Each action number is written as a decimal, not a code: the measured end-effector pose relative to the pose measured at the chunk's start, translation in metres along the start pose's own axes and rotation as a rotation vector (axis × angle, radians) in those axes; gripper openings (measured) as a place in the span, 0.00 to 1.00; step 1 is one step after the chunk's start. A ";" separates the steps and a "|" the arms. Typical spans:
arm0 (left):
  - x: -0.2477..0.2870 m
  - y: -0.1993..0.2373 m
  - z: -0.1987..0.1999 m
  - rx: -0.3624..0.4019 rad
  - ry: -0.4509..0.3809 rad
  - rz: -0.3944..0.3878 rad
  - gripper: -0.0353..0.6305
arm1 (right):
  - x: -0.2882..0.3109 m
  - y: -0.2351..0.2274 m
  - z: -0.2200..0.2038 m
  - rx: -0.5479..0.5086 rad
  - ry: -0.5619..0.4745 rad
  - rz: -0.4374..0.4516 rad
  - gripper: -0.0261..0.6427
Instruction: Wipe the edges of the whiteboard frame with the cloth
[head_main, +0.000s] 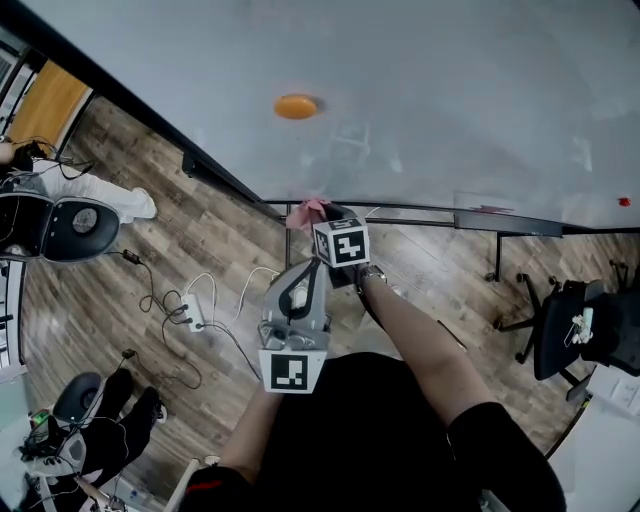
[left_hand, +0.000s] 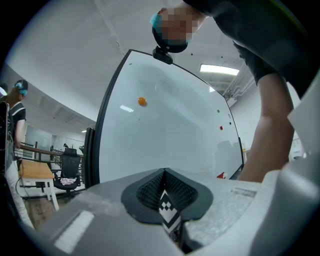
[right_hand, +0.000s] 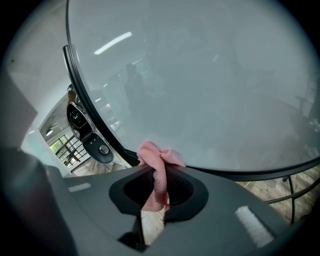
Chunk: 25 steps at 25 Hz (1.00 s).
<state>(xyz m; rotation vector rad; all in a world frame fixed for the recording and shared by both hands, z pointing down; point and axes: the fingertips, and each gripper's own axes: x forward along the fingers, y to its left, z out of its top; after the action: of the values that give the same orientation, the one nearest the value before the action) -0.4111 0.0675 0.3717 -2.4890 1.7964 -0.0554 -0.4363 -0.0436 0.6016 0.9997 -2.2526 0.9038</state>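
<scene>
the wiping step seemed to be in hand, near its beginning or at a turn: the one pink cloth (right_hand: 155, 157) was pressed against the black whiteboard frame (right_hand: 247, 173) on its bottom edge, just beside the lower left corner where this edge meets the left edge. the right gripper (right_hand: 159, 186) had its jaws closed tight on the cloth, with a bunched end standing out in front of them and touching the frame. the left gripper (left_hand: 165, 192) had its jaws together with nothing between them, and it hung lower and nearer to the person's body, apart from the board, without a part in the work. as a judgement, the next move called for dragging the cloth along one edge away from the corner with steady pressure, so that the bunched end stayed on the narrow frame and did not slip onto the white surface or off the rim; the long bottom edge to the right looked not yet done, though no dirt could be made out. by count there were one whiteboard (head_main: 420, 90), one cloth, two grippers, one orange magnet (head_main: 296, 106) on the board and at least two small red magnets (left_hand: 221, 128) near its far edge.
</scene>
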 end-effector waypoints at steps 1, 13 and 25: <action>0.000 -0.001 0.000 -0.001 -0.002 0.004 0.05 | -0.002 -0.002 -0.001 0.002 0.000 -0.001 0.12; 0.016 -0.019 -0.007 -0.014 0.020 0.004 0.05 | -0.011 -0.029 -0.002 -0.007 0.013 0.002 0.12; 0.027 -0.033 -0.006 -0.022 0.004 0.019 0.05 | -0.022 -0.048 -0.004 -0.015 0.007 0.014 0.12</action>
<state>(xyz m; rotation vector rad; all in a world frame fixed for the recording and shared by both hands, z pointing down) -0.3717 0.0518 0.3802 -2.4878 1.8317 -0.0396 -0.3846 -0.0547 0.6069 0.9739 -2.2595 0.8937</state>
